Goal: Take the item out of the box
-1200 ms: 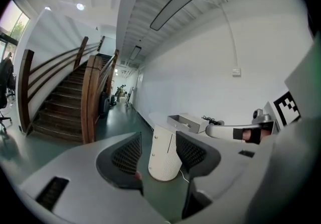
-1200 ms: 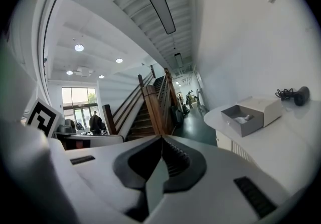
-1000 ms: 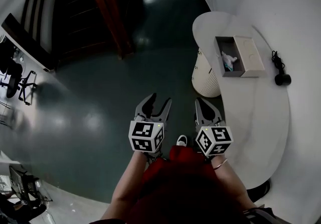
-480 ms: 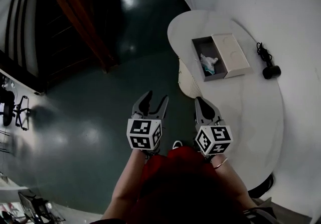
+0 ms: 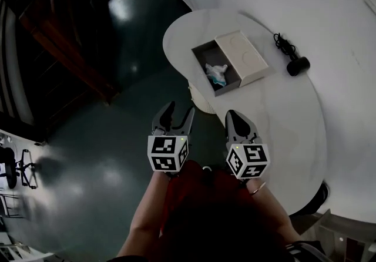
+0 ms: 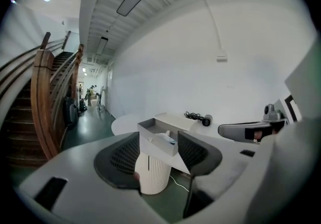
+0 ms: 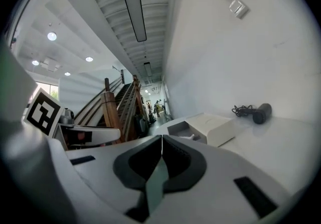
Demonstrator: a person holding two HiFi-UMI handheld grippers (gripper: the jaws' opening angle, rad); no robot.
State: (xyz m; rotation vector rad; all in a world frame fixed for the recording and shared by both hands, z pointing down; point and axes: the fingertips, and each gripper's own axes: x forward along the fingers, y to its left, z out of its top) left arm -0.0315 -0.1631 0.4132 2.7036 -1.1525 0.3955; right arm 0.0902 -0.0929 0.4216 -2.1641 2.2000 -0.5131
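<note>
An open grey box (image 5: 205,60) lies on the white table (image 5: 282,120), its cream lid (image 5: 244,58) beside it on the right. Inside the box rests a small white and teal item (image 5: 215,73). Both grippers hang over the floor, short of the table. My left gripper (image 5: 178,113) is open and its jaws are still opening, with nothing between them; in the left gripper view the box (image 6: 155,135) shows far beyond the jaws. My right gripper (image 5: 238,118) is shut and empty; the lid (image 7: 213,125) lies ahead of it.
A black handheld device with a coiled cord (image 5: 295,66) lies on the table right of the lid. A white ribbed cylinder (image 5: 200,99) stands under the table's near edge. A wooden staircase (image 5: 64,43) rises at the left over a dark glossy floor (image 5: 88,155).
The table and box have slid left and down in the head view, closer to the grippers. The left jaws have spread slightly wider. The right gripper stays shut.
</note>
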